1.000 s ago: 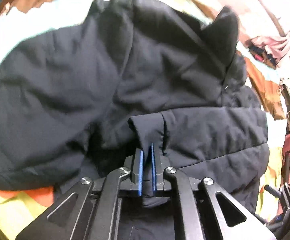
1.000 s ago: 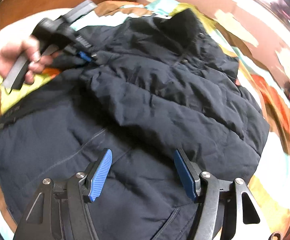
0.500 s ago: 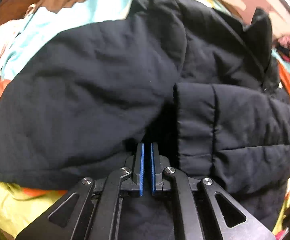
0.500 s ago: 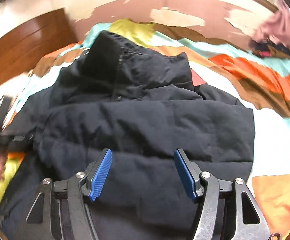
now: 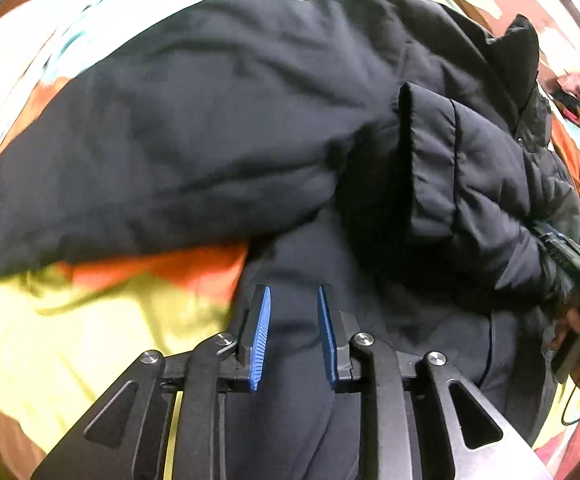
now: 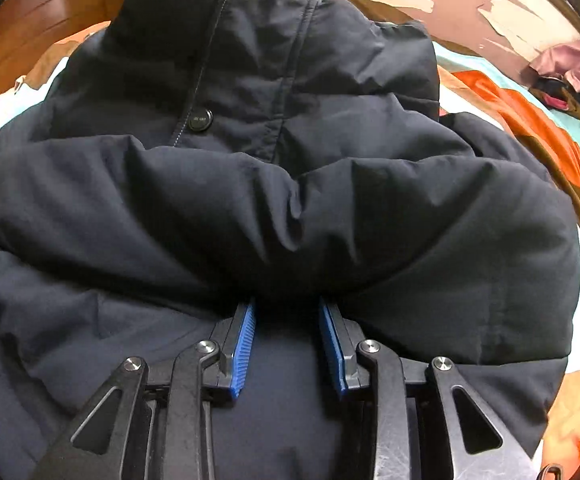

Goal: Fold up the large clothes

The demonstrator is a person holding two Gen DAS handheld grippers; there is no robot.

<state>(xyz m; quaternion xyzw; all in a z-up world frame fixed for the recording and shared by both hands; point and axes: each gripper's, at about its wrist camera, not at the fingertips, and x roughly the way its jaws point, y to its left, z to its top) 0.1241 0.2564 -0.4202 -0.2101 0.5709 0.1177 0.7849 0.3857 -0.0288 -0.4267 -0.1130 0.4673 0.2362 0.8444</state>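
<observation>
Left gripper point(image 5: 292, 336) partly spread, empty, over jacket point(image 5: 217, 128); right gripper point(image 6: 287, 344) partly spread, tips under sleeve fold ahead.

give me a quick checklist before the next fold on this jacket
1. Left gripper open, holding nothing: ok.
2. Sleeve folded across the jacket front: ok, the cuff lies on the body.
3. Right gripper placed for a grasp: ok, fingers open and pushed against a puffy fold.
4. Fabric actually between the right fingers: cannot tell, their tips are hidden.
5. Jacket fully on the bedspread: cannot tell, the hem is out of view.
</observation>
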